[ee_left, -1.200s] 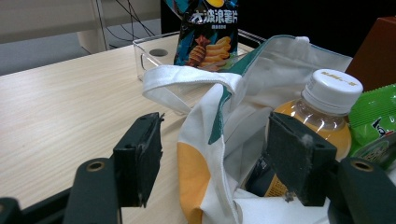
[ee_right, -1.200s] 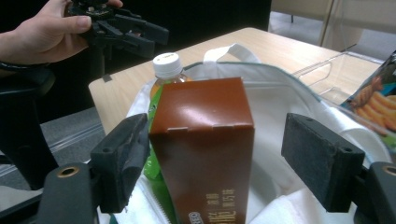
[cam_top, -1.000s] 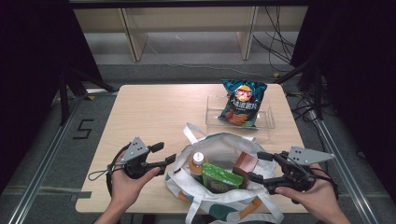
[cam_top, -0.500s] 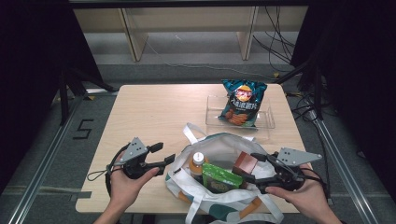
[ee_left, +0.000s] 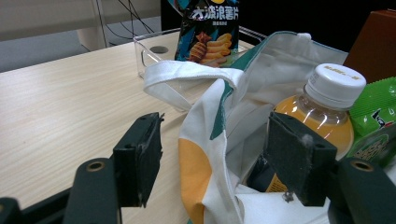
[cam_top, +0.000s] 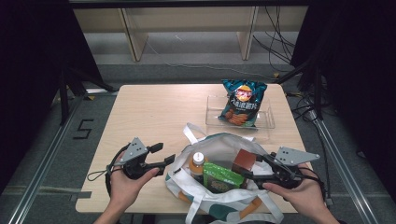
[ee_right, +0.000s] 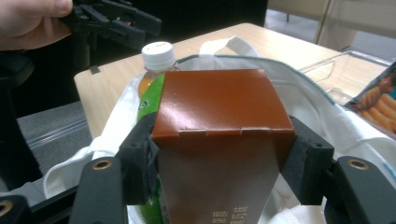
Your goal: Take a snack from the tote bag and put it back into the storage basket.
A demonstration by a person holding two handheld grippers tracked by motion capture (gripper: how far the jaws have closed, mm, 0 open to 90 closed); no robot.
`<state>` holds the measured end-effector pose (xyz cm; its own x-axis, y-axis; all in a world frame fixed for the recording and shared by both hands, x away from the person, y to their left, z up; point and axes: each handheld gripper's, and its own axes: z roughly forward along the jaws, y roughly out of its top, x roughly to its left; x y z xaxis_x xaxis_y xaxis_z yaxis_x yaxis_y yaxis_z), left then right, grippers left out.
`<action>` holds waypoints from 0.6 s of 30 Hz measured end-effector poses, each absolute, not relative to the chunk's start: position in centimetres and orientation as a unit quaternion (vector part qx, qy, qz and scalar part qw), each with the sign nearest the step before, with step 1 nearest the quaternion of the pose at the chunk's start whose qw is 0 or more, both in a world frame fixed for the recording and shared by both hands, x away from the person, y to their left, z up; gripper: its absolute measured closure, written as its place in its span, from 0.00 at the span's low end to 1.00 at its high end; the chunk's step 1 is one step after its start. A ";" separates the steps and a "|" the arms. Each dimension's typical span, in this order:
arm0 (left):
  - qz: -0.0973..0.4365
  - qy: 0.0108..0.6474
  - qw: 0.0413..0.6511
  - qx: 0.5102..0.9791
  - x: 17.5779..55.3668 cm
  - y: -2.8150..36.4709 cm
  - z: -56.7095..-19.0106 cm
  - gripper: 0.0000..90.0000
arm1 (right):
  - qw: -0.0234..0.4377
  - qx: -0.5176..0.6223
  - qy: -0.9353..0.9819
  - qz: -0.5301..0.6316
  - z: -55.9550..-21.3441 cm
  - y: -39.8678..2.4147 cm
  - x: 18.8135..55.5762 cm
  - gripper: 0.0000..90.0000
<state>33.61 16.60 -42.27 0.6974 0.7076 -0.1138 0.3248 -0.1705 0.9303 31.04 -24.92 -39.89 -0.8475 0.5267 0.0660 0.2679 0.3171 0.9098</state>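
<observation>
Right gripper [ee_right: 219,154] with jaws just closing onto the glossy brown cardboard box [ee_right: 219,140] inside the white fabric tote bag [cam_top: 219,144], left gripper [ee_left: 219,158] released, jaws straddling the bag's rim beside the orange drink bottle [ee_left: 322,107]

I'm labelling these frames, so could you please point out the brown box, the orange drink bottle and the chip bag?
brown box [ee_right: 219,100], right gripper view, its top face.
orange drink bottle [ee_left: 337,84], left gripper view, its white cap.
chip bag [cam_top: 243,102], high view, its printed front.
</observation>
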 end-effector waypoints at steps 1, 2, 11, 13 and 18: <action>0.180 0.339 0.541 0.748 33.7 16.7 -42.2 0.39 | 0.131 0.246 0.798 0.534 -39.9 -24.9 31.0 0.43; 0.180 0.341 0.540 0.748 33.6 16.6 -42.2 0.39 | 0.139 0.247 0.798 0.533 -39.9 -25.0 31.0 0.43; 0.181 0.340 0.542 0.747 33.7 16.7 -42.2 0.39 | 0.142 0.255 0.790 0.539 -39.2 -25.0 30.7 0.43; 0.180 0.341 0.542 0.747 33.7 16.7 -42.2 0.39 | 0.141 0.257 0.785 0.545 -38.9 -25.1 30.7 0.43; 0.178 0.344 0.542 0.746 33.6 16.6 -42.3 0.39 | 0.147 0.266 0.777 0.552 -38.3 -25.5 30.7 0.44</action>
